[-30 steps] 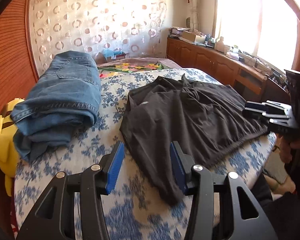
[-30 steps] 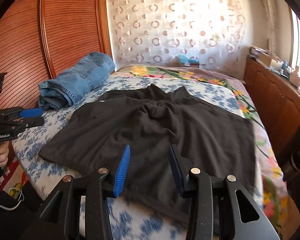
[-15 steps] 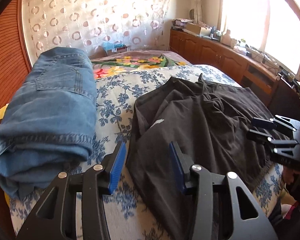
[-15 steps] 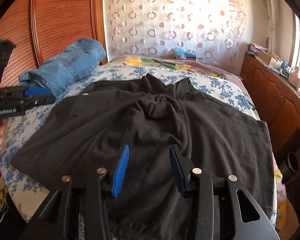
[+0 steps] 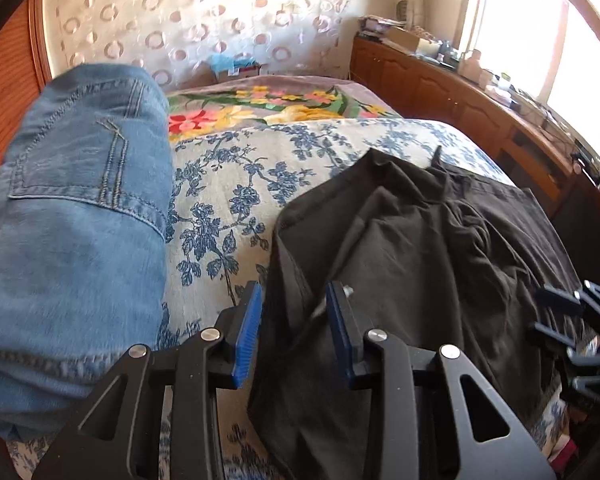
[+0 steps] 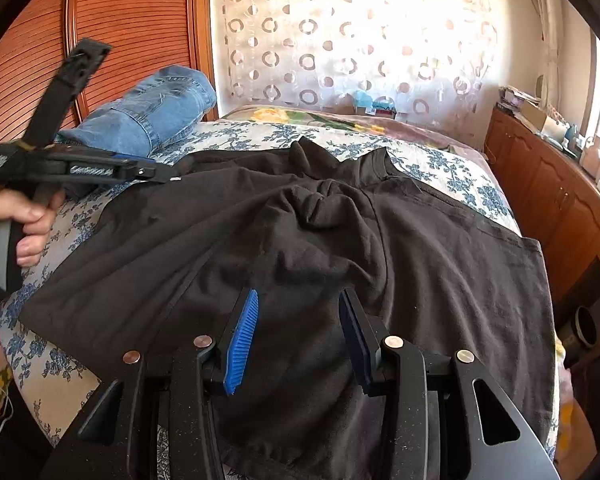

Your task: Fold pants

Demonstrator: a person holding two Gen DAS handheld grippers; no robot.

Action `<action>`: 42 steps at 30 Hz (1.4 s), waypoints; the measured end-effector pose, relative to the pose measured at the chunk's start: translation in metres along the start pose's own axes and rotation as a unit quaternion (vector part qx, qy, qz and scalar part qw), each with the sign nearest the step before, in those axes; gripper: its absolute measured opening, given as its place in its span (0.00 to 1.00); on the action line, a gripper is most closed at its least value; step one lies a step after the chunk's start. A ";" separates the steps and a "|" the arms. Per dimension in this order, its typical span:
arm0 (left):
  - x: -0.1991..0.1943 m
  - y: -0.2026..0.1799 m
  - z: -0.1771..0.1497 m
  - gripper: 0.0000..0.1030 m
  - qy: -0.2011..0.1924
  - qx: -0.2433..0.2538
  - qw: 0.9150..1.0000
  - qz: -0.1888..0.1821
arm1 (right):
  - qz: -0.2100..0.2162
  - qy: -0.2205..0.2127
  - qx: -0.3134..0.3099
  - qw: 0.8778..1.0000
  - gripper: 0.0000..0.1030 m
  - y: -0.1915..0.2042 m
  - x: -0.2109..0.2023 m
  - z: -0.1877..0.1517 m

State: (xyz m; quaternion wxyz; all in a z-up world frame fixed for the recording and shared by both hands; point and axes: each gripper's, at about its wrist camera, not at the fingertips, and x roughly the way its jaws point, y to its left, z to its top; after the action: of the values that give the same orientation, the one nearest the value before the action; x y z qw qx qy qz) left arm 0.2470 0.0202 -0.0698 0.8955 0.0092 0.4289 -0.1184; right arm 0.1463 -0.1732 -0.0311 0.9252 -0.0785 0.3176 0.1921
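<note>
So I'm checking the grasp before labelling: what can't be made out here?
- Left wrist view: whether the left tongs pinch the black pants; the pants' near edge is behind the tongs.
- Right wrist view: pants hem below the right tongs, hidden by them.
- Jeans: blurred, cut off at left.

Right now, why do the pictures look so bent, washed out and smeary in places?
Left wrist view: window glare bleaches the top right, the folded jeans look smeared, straight edges bow. Right wrist view: backlit curtain glows, the left gripper blurs, dark rim at the corners.
</note>
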 end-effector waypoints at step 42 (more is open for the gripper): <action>0.021 -0.009 0.019 0.44 0.027 0.041 0.999 0.010 | -0.007 0.002 -0.001 1.000 0.42 0.005 -0.006 -0.003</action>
State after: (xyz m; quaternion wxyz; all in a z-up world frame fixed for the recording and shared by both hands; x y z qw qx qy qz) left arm 0.2725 0.0050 -0.0728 0.8835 0.0535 0.4478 -0.1266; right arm 0.1382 -0.1718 -0.0302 0.9259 -0.0819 0.3184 0.1862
